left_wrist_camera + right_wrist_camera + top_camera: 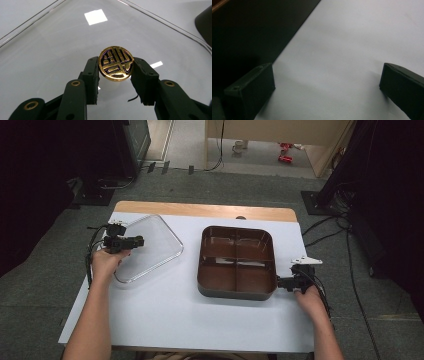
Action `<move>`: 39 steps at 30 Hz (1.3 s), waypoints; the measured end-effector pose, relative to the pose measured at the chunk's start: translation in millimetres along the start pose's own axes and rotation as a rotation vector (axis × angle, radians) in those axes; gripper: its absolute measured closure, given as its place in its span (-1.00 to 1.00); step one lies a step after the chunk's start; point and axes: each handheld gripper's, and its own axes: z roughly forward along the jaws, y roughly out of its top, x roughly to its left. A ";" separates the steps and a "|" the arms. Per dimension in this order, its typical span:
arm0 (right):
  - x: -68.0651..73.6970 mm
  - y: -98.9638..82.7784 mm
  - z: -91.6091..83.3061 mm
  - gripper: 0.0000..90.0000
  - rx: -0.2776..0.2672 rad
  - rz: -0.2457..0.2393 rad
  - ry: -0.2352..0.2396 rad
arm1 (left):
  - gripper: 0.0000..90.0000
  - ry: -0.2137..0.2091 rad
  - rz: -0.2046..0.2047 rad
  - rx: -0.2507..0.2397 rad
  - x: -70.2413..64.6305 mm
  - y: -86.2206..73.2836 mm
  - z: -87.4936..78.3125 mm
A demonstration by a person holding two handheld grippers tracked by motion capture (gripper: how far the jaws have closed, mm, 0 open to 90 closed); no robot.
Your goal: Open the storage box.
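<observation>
A clear, rounded-square lid (150, 247) lies at the table's left. A gold disc (115, 63) with a black pattern stands at its middle. My left gripper (115, 65) is shut on that disc, one jaw pressed to each side of it, and reaches over the lid's left edge in the high view (134, 241). A dark brown tray (236, 293) with four compartments, nothing in them, sits right of centre. My right gripper (279, 282) is by the tray's front right corner. Its jaws (327, 80) stand wide open over bare white table, with the tray's dark wall (262, 32) to their left.
The white table top (190, 320) has a wooden strip (200, 210) along its far edge. Cables (325, 227) and dark stand bases lie on the grey floor around it. Each gripper trails a cable beside its hand.
</observation>
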 end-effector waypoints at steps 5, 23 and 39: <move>0.1 0.0 0.0 -1.00 0.000 0.000 0.000 | 0.32 0.022 0.011 0.014 0.6 -1.4 7.5; 0.1 0.0 0.0 -1.00 0.000 0.000 0.000 | 0.19 0.041 0.039 -0.011 -1.3 -3.7 12.5; 0.1 -0.1 -0.1 -1.00 0.000 0.000 0.000 | -0.16 -0.003 0.054 -0.106 -16.1 7.0 -25.6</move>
